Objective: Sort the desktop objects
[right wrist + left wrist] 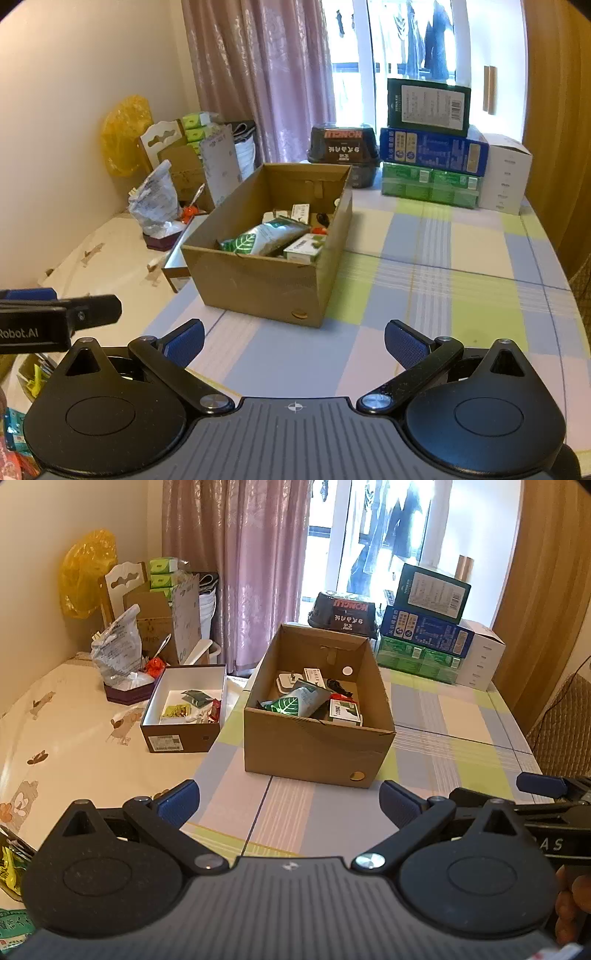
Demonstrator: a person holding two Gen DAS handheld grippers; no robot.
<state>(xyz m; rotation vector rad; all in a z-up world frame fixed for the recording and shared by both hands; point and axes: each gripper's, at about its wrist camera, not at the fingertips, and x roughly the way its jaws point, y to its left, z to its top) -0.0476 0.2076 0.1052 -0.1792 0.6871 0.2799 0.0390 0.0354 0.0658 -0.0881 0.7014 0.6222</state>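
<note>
the left gripper (290,803) is held level at the bottom of its own view, its blue-padded fingers (177,805) spread wide apart with nothing between them. the right gripper (294,341) is held the same way, fingers (404,347) parted and empty. part of a hand (570,904) is seen at the lower right edge.
</note>
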